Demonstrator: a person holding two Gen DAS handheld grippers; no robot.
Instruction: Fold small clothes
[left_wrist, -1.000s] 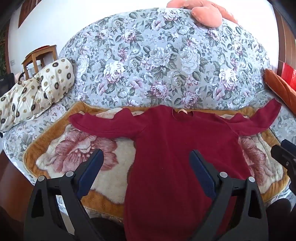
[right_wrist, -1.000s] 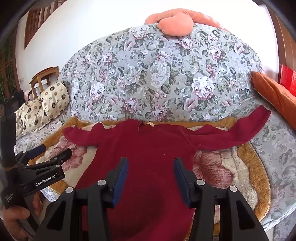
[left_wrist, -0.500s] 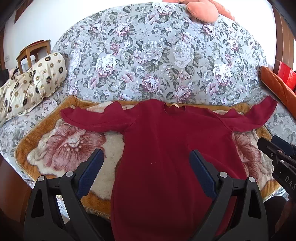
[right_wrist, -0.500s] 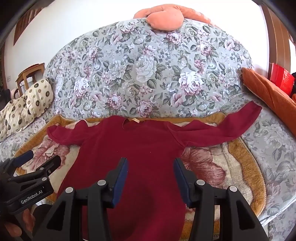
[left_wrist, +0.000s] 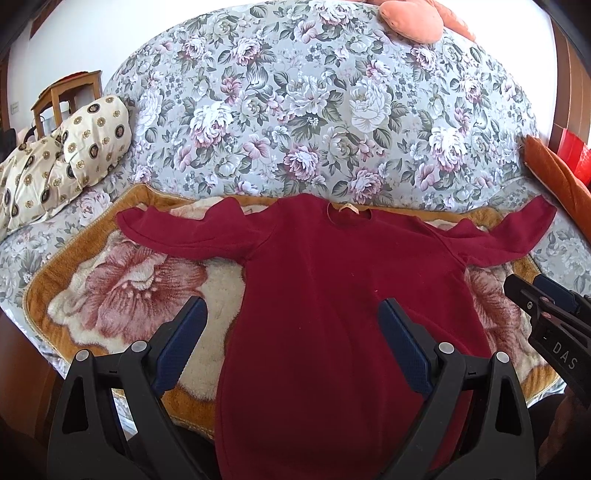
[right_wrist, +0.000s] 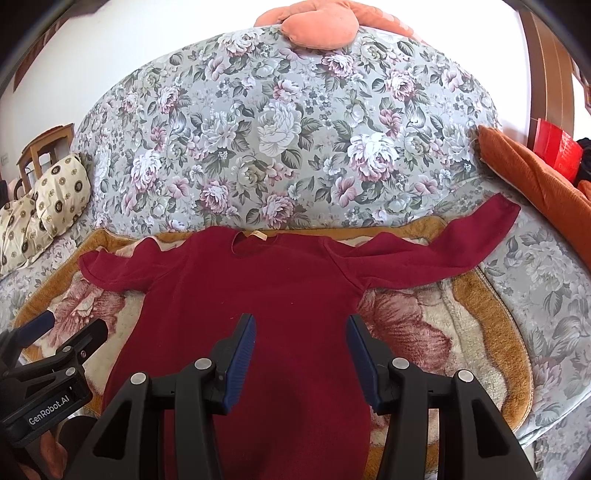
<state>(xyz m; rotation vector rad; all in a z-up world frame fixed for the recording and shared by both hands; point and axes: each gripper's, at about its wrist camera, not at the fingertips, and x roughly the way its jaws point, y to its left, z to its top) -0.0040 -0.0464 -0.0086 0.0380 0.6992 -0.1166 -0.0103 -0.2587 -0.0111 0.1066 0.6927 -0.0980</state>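
- Left wrist view: left gripper (left_wrist: 293, 343) above red garment (left_wrist: 332, 314), fingers spread wide, holding nothing; garment flat on plush blanket (left_wrist: 110, 295), sleeves outstretched, presumably ready for folding.
- Right wrist view: right gripper (right_wrist: 301, 354) over garment hem, fingers parted, empty.

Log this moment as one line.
phase: pre-grasp | left gripper: open, empty | right gripper: open, empty | shirt: flat, unfolded, on blanket

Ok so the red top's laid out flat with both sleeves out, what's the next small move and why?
Probably bring the right gripper to the right sleeve for the first inward fold. The dark red long-sleeved top lies flat and unfolded on the plush blanket; both grippers, including the left gripper, are open and empty.
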